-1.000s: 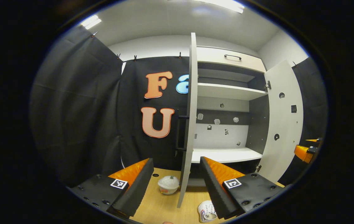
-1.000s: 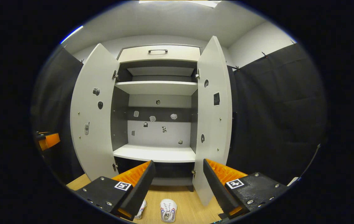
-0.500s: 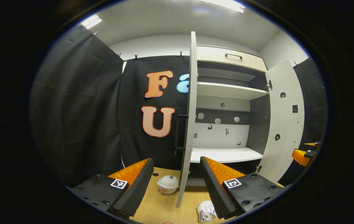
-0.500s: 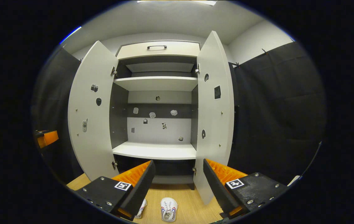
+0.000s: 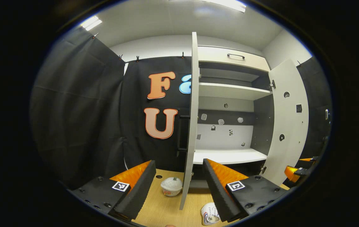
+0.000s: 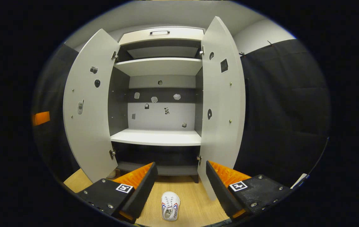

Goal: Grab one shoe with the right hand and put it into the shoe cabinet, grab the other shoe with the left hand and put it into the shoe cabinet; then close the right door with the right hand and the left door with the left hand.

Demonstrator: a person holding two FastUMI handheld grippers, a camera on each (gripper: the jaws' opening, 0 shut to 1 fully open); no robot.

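the right gripper point(image 6: 179, 186) has dipped toward a white laced shoe point(image 6: 170, 206) on the wooden floor point(image 6: 195, 208) before the open shoe cabinet point(image 6: 157, 137), both grippers spread wide, empty, left gripper point(image 5: 177, 186) level.

We see that the right gripper point(image 6: 179, 189) has tipped downward and moved nearer the shoe cabinet point(image 6: 159, 137). One white shoe point(image 6: 170, 206) now lies between its open fingers, where two showed before.

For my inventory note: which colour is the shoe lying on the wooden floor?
White shoe, with red and blue side stripes; clearest in the right gripper view.
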